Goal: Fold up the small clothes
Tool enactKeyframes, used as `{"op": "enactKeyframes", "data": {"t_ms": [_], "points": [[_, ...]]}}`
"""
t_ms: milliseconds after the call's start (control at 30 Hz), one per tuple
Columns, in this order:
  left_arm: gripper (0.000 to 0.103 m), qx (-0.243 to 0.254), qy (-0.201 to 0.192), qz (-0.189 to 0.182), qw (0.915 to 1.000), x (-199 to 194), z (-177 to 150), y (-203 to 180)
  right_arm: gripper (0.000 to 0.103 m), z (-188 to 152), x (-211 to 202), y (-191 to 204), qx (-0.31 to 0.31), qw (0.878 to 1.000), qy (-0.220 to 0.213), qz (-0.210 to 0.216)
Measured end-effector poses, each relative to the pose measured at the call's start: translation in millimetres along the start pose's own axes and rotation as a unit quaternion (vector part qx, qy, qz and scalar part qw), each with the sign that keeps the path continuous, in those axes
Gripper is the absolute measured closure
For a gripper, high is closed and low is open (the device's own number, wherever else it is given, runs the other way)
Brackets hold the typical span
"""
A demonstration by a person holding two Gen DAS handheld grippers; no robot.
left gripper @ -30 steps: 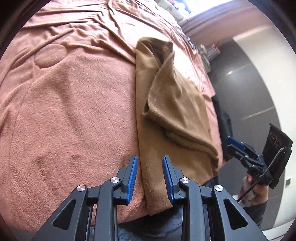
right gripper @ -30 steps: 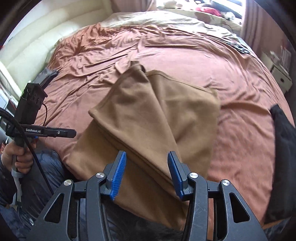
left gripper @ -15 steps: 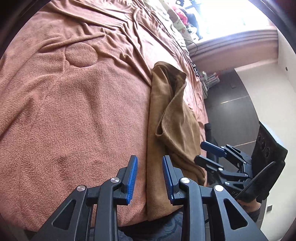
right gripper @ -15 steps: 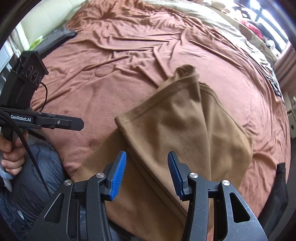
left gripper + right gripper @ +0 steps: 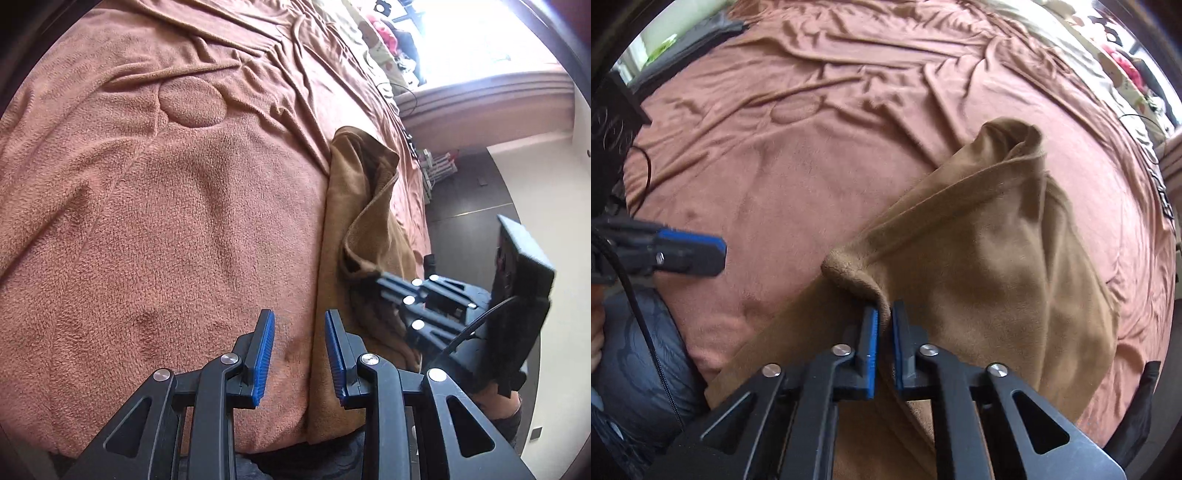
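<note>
Right gripper (image 5: pixel 882 325) jaws clamped on fuzzy tan cloth (image 5: pixel 990 251) corner fold, seen only in right view; left gripper (image 5: pixel 298 332) jaws apart over nappy blanket (image 5: pixel 147 221).

I see a tan, soft fleece garment (image 5: pixel 997 258) lying partly folded on the rust-brown bed blanket (image 5: pixel 798 177), near its front edge. One folded corner of the garment is lifted off the blanket, its far end bunched into a peak.

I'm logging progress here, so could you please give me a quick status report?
Right tongs shut on brown cloth, corner pinched. Left tongs open, empty, over the bedspread beside the cloth. Nothing in the way.
</note>
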State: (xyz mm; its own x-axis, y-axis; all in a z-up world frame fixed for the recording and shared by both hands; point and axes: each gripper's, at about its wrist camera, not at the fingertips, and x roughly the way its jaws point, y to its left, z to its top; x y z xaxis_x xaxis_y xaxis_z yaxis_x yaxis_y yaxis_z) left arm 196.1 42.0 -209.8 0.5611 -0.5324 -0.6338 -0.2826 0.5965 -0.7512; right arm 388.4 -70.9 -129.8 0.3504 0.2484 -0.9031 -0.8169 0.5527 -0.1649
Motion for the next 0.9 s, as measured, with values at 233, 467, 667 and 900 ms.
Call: {"op": "enactKeyframes", "data": {"t_ms": [233, 467, 667, 900], "points": [[0.073, 0.031, 0.03, 0.021, 0.9989, 19, 14, -18, 0.1, -8, -29, -30, 0.065, 0.996, -0.054, 0.018], [0.073, 0.072, 0.04, 0.041, 0.9958, 33, 25, -46, 0.1, -25, -56, -67, 0.118, 0.988, -0.096, 0.023], [0.073, 0.085, 0.032, 0.051, 0.9945, 45, 31, -62, 0.1, -40, -70, -96, 0.151, 0.981, -0.119, 0.021], [0.073, 0.094, 0.023, 0.074, 0.9925, 57, 33, -63, 0.1, -57, -73, -131, 0.193, 0.972, -0.132, 0.012]]}}
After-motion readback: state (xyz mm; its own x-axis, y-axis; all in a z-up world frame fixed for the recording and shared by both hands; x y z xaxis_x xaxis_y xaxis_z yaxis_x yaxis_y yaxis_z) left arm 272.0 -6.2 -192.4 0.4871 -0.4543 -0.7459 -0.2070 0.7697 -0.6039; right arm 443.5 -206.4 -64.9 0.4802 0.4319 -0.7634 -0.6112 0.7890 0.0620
